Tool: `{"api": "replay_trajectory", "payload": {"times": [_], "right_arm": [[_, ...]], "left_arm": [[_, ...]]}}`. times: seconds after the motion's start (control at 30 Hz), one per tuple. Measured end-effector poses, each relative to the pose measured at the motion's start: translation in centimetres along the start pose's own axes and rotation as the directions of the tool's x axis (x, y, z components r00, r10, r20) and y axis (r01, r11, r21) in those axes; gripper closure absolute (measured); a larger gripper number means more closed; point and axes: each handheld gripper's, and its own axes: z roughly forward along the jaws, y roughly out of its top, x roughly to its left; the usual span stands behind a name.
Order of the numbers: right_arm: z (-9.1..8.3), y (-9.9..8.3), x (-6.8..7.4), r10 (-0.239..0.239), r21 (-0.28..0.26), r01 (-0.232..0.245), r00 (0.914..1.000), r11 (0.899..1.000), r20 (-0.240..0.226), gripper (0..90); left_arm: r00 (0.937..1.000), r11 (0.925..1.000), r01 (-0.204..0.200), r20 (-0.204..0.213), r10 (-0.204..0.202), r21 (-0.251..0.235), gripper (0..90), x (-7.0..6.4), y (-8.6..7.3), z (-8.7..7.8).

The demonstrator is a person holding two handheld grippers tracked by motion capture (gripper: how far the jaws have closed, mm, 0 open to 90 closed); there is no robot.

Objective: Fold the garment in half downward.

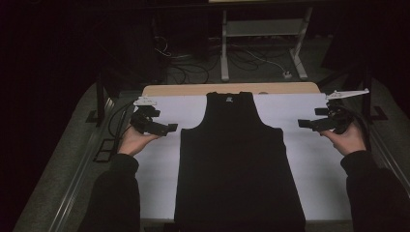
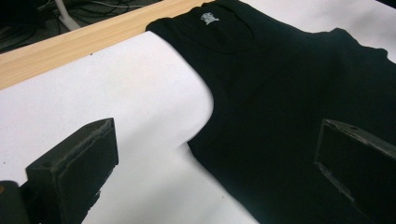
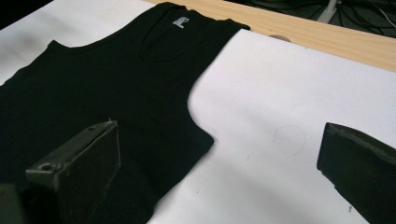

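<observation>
A black sleeveless top point(image 1: 237, 159) lies flat on the white table cover point(image 1: 309, 159), neck toward the far edge, hem at the near edge. Its white neck label point(image 2: 209, 17) point(image 3: 179, 22) faces up. My left gripper point(image 1: 170, 128) hovers just left of the top's left armhole point(image 2: 205, 121), jaws wide open and empty. My right gripper point(image 1: 303, 123) is held to the right of the right armhole point(image 3: 191, 107), also open with nothing between its jaws. Neither gripper touches the cloth.
A bare wooden strip point(image 1: 193, 89) runs along the table's far edge. Beyond it, on the floor, stand a white metal frame point(image 1: 261, 43) and tangled cables point(image 1: 183, 63). White cover lies bare on both sides of the top.
</observation>
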Motion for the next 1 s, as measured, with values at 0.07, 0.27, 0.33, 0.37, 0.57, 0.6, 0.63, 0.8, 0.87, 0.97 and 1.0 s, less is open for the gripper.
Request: {"api": "replay_trajectory", "payload": {"times": [0.07,0.27,0.33,0.37,0.57,0.6,0.63,0.8,0.87,0.97,1.0], "right_arm": [[0.2,-0.1,-0.1,0.002,0.003,-0.002,1.0,1.0,0.001,0.0],[0.9,-0.2,-0.4,0.012,0.017,-0.012,0.9999,1.0,-0.001,0.0],[1.2,-0.2,-0.4,0.014,0.023,-0.014,0.9999,1.0,0.001,0.0],[1.4,-0.2,-0.4,0.012,0.025,-0.012,0.9999,1.0,-0.002,0.0],[2.3,-0.3,-0.5,0.019,0.035,-0.019,0.9998,0.999,-0.009,0.0],[2.3,-0.3,-0.5,0.019,0.035,-0.019,0.9998,0.999,-0.009,0.0],[2.5,-0.4,-0.5,0.022,0.04,-0.022,0.9997,0.999,-0.008,0.0],[3.2,-0.5,-0.6,0.026,0.047,-0.025,0.9995,0.999,-0.015,0.0],[3.3,-0.5,-0.6,0.028,0.051,-0.028,0.9995,0.998,-0.015,0.0],[3.7,-0.6,-0.6,0.035,0.054,-0.033,0.9992,0.998,-0.018,0.0],[3.8,-0.6,-0.7,0.035,0.058,-0.034,0.9992,0.998,-0.02,0.0]], "left_arm": [[1.0,1.0,0.005,0.0,-0.005,0.0,0.0,0.2,0.0,0.2],[1.0,0.9998,0.009,0.003,-0.009,0.016,0.0,0.7,-0.3,0.8],[0.9999,0.9998,0.014,0.006,-0.014,0.016,0.0,0.8,-0.3,1.0],[0.9998,0.9997,0.021,0.005,-0.021,0.013,0.0,0.7,-0.4,1.1],[0.9997,0.9995,0.022,0.008,-0.022,0.021,0.0,1.0,-0.5,1.5],[0.9997,0.9995,0.023,0.011,-0.024,0.022,0.0,1.1,-0.6,1.6],[0.9995,0.9993,0.029,0.011,-0.029,0.022,0.0,1.0,-0.6,1.9],[0.9993,0.9991,0.032,0.017,-0.033,0.027,0.0,1.1,-0.8,2.3],[0.9993,0.9989,0.034,0.017,-0.035,0.032,0.0,1.2,-0.8,2.5],[0.9992,0.9985,0.033,0.021,-0.034,0.045,0.0,1.3,-1.0,2.9],[0.999,0.9983,0.039,0.021,-0.04,0.045,0.0,1.3,-1.0,3.0]]}}
